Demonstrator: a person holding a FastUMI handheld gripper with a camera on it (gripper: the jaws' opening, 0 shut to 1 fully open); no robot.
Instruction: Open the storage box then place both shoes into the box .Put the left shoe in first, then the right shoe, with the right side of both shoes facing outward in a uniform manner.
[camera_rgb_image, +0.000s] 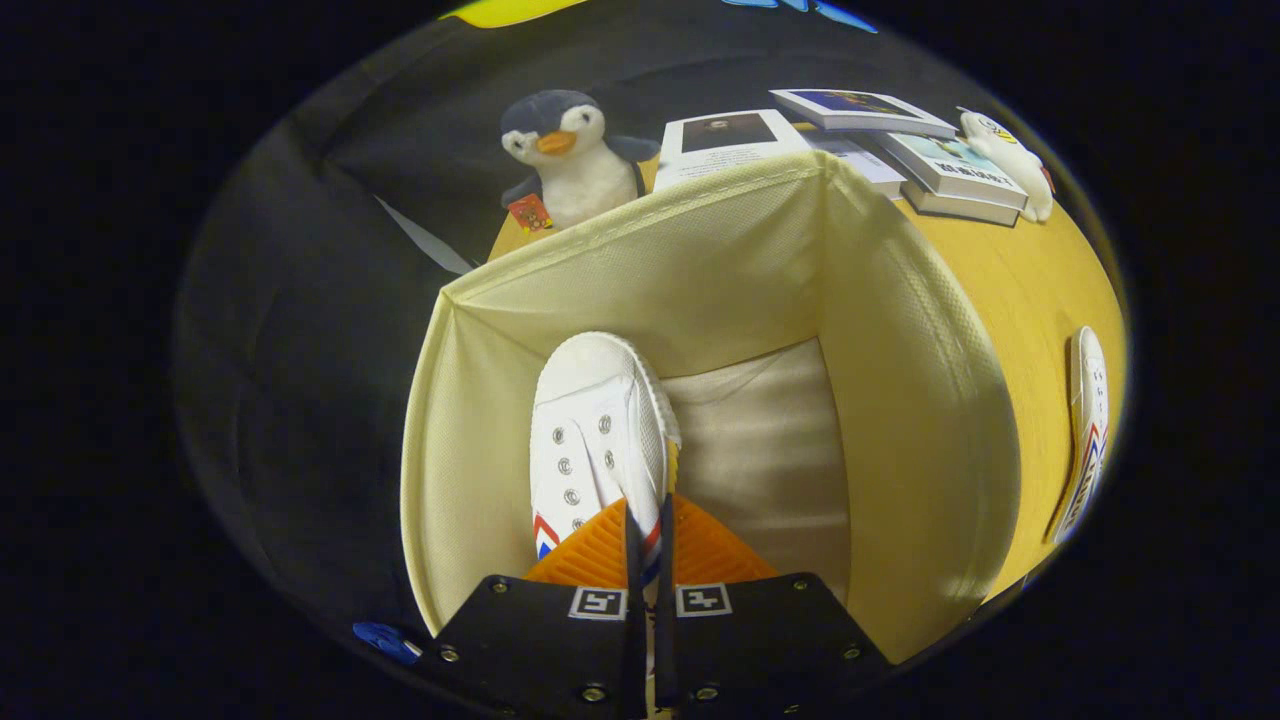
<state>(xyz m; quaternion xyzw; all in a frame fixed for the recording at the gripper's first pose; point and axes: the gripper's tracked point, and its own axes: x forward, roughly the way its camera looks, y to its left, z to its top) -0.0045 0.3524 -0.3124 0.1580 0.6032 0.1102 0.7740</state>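
A cream fabric storage box (900, 400) stands open on the yellow table, and I look down into it. My gripper (648, 545) is shut on a white sneaker (595, 420) with red and blue stripes, both fingers pinching its side wall near the heel. The shoe hangs toe-first inside the box, close to its left wall, above the pale floor of the box. The second white sneaker (1088, 430) lies on the table to the right, outside the box.
A plush penguin (565, 160) sits beyond the box's far wall. Several books and printed sheets (900, 140) lie at the far right of the table, with a small white toy (1010, 160) beside them.
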